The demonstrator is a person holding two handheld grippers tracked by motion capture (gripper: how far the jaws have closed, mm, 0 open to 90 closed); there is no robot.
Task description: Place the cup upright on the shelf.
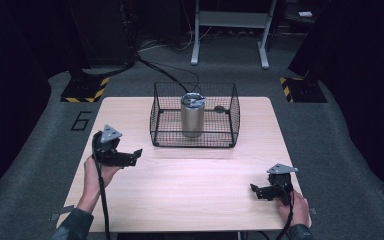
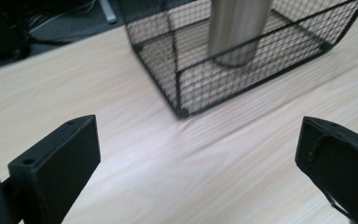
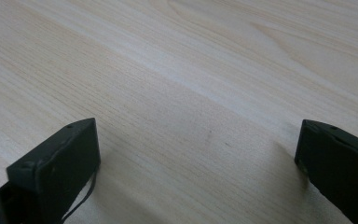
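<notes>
Your left gripper point(image 2: 198, 154) has its two black jaws spread wide, one rising at the lower left corner and the other at the lower right, with nothing between them but bare table point(image 2: 121, 140). The pale wood grain runs across the whole foreground. Ahead of you sits a black wire basket point(image 2: 182, 88), its near corner resting on the table a little beyond the gap between your jaws, well apart from both. Inside the basket a metal cylinder point(image 2: 237, 28) stands upright on the mesh floor; its top is cut off by the upper edge. Past the table's far left edge, dark floor and cables point(image 2: 51, 21) show.
</notes>
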